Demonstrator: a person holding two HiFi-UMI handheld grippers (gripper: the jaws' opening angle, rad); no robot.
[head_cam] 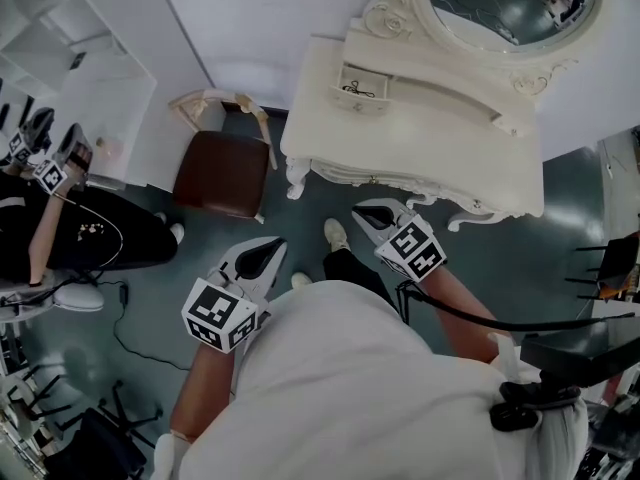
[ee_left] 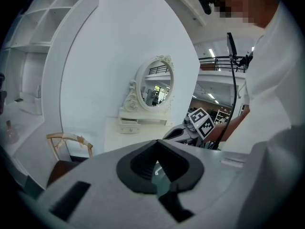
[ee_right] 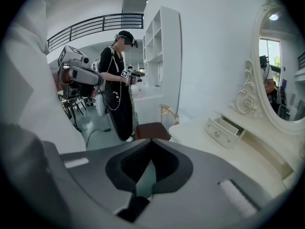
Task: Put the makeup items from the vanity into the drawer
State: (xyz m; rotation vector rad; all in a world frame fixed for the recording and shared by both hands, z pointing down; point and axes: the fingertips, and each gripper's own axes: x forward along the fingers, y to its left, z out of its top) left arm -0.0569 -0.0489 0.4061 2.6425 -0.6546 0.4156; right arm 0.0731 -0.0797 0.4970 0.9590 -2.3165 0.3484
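The white vanity (head_cam: 440, 163) stands ahead with its oval mirror (head_cam: 510, 3); its top shows no loose items. On it a small drawer (head_cam: 362, 86) is pulled open with something small and dark inside; the same drawer (ee_right: 221, 130) shows in the right gripper view. My left gripper (head_cam: 274, 249) hangs over the floor, well short of the vanity, jaws shut and holding nothing. My right gripper (head_cam: 362, 214) is just before the vanity's front edge, also shut and empty. The left gripper (ee_left: 157, 144) points toward the vanity; the right gripper (ee_right: 151, 144) points past the vanity's corner.
A brown-seated chair (head_cam: 222, 173) stands left of the vanity. Another person in black (head_cam: 70, 230) with grippers stands at the far left by white shelves (head_cam: 60, 28). A cable (head_cam: 135, 340) lies on the floor. My shoe (head_cam: 336, 234) is by the vanity leg.
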